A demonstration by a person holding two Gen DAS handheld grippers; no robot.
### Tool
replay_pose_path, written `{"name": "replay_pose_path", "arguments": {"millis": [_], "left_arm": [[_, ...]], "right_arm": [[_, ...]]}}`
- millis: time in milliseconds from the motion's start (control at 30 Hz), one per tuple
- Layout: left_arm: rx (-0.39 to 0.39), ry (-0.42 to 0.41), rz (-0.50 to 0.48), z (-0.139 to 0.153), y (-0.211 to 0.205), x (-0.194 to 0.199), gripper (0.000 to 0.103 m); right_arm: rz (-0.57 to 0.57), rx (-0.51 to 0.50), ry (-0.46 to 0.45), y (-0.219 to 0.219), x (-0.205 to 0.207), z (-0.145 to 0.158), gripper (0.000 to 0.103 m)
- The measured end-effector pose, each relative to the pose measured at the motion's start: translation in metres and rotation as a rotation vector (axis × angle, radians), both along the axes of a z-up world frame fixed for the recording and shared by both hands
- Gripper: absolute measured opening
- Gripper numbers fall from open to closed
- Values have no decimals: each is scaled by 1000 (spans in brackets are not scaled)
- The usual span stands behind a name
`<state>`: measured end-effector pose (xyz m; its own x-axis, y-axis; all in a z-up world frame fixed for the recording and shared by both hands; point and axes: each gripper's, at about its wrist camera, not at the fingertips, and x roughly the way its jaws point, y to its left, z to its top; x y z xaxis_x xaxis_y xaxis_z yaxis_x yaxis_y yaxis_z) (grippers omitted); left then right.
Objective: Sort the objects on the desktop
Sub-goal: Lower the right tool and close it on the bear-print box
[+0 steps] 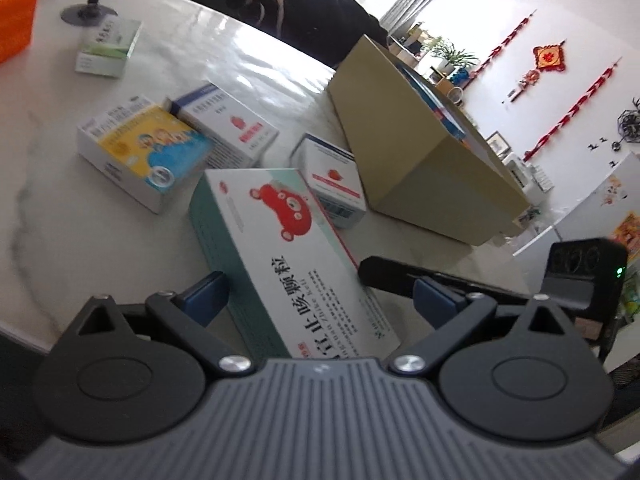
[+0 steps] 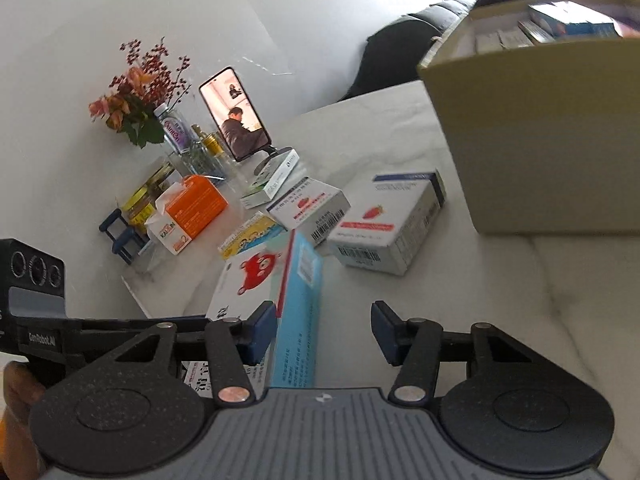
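We see our left gripper (image 1: 316,294) straddling the long bear box (image 1: 288,256) on the marble table (image 1: 60,200), its blue pads (image 1: 206,298) apart from the box's sides. Beyond lie a yellow-and-blue box (image 1: 140,152), two strawberry boxes (image 1: 336,182), and an open cardboard carton (image 1: 420,152).

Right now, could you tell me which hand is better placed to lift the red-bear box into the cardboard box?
Probably the right. The right tongs bracket the red-bear box narrowly, one pad at its top face, and the cardboard box stands just ahead. The left tongs straddle it too, but stand much wider.
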<state>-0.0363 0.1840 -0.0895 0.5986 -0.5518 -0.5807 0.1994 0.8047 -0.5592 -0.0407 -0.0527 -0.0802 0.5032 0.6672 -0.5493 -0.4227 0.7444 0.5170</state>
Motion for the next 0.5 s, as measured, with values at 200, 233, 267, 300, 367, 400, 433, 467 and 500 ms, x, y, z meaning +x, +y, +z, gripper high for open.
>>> {"name": "replay_pose_path", "arguments": {"millis": [200, 233, 267, 300, 367, 400, 433, 467, 500], "left_arm": [[19, 1, -8, -2, -9, 7, 75], [10, 8, -9, -3, -10, 8, 74], [5, 13, -9, -4, -11, 8, 73], [6, 13, -11, -5, -13, 9, 73], [8, 8, -16, -5, -16, 8, 73], [6, 9, -19, -5, -18, 9, 73], [1, 12, -24, -5, -20, 10, 74], [0, 13, -30, -5, -22, 10, 74], [4, 12, -36, -6, -25, 11, 74]], "right_arm": [[-43, 73, 65, -15, 5, -6, 57], [-46, 79, 71, -17, 5, -7, 57], [-48, 84, 75, -19, 6, -8, 57], [-50, 88, 80, -21, 6, -8, 57], [-55, 91, 86, -23, 7, -9, 57], [-60, 94, 89, -25, 8, -9, 57], [-66, 100, 96, -27, 9, -10, 57], [-73, 106, 103, -29, 10, -10, 57], [-79, 110, 107, -31, 10, -11, 57]]}}
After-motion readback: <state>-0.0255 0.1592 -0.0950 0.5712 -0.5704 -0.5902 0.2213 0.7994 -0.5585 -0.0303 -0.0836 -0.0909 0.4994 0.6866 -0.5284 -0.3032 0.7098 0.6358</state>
